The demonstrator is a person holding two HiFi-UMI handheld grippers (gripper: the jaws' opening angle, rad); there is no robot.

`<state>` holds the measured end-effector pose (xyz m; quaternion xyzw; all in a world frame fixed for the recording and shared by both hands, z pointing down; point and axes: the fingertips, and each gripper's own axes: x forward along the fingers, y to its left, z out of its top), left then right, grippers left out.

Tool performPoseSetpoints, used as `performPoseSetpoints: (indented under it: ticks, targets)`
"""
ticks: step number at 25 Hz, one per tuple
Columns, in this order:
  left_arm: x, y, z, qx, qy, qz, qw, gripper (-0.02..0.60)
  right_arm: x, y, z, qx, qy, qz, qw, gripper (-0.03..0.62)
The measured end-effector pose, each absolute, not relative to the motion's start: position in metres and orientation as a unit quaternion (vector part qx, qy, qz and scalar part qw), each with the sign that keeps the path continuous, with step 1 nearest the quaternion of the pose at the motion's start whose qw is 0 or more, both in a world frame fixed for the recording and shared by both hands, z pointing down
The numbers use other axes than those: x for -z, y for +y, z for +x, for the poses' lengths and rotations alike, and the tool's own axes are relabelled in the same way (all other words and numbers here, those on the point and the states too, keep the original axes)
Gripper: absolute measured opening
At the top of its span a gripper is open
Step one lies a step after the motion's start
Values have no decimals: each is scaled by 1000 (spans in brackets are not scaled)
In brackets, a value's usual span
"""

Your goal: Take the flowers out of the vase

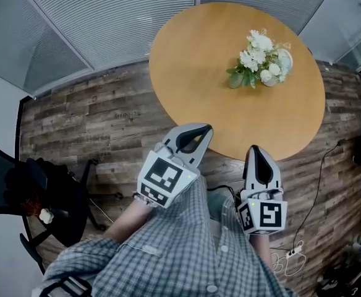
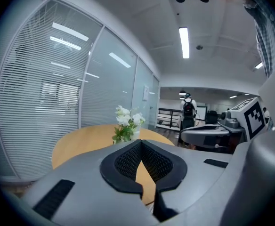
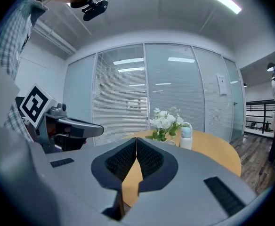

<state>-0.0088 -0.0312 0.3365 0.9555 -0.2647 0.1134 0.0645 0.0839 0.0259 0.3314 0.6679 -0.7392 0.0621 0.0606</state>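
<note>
A bunch of white flowers with green leaves (image 1: 256,60) stands in a white vase (image 1: 284,59) on the far right part of a round wooden table (image 1: 193,60). Both grippers hang over the near table edge, well short of the flowers. My left gripper (image 1: 196,132) is shut and empty, and so is my right gripper (image 1: 256,151). The left gripper view has the flowers (image 2: 126,123) far beyond the closed left gripper (image 2: 141,143). The right gripper view has the flowers (image 3: 165,121) and vase (image 3: 186,134) beyond the closed right gripper (image 3: 136,140).
A black chair (image 1: 20,197) stands on the wooden floor at the left. Cables and a power strip (image 1: 293,252) lie on the floor at the right. Glass walls with blinds (image 1: 106,17) run behind the table. A person with a backpack (image 2: 188,109) stands far off.
</note>
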Motion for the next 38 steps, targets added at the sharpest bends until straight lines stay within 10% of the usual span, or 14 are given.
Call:
performPoseSetpoints:
  ticks: [26, 38]
  targets:
    - [-382, -138, 47, -147, -313, 937, 49, 13, -350, -67, 139, -79, -767, 631, 90, 11]
    - [-449, -202, 83, -212, -293, 931, 42, 188, -391, -91, 184, -107, -763, 624, 132, 11]
